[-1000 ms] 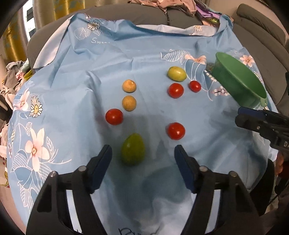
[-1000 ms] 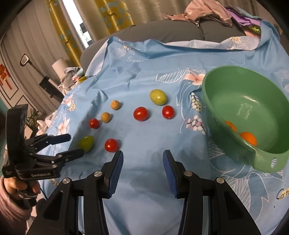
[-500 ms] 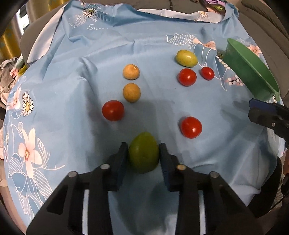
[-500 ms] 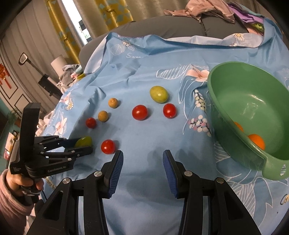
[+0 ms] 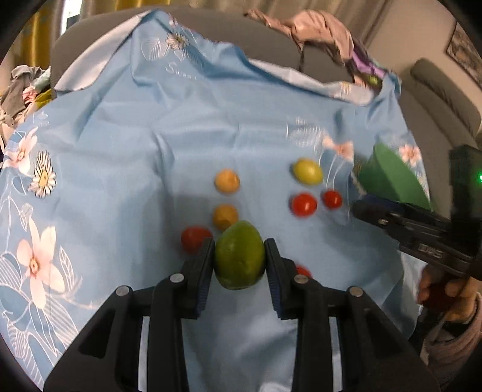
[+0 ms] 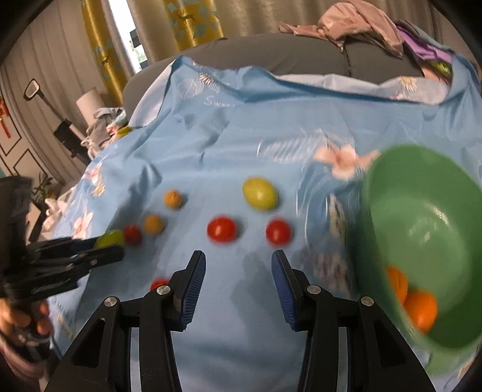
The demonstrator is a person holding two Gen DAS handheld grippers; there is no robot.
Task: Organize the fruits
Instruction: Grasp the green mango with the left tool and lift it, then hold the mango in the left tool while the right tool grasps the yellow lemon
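Note:
My left gripper (image 5: 239,259) is shut on a green mango-like fruit (image 5: 239,259) and holds it above the blue floral cloth (image 5: 120,135); it also shows at the left of the right wrist view (image 6: 110,238). On the cloth lie several red tomatoes (image 5: 303,205), two small orange fruits (image 5: 227,181) and a yellow-green fruit (image 5: 307,172). My right gripper (image 6: 238,271) is open and empty above the cloth, left of the green bowl (image 6: 421,187), which holds two orange fruits (image 6: 420,309).
The cloth covers a grey sofa (image 6: 301,54) with piled clothes (image 6: 361,21) on its back. Curtains (image 6: 186,21) and clutter (image 6: 102,126) stand at the left. The bowl's edge shows at the right of the left wrist view (image 5: 391,178).
My left gripper has lifted the green fruit off the cloth. The right gripper has shifted forward, closer to the tomatoes, and the bowl now looks nearer and tilted.

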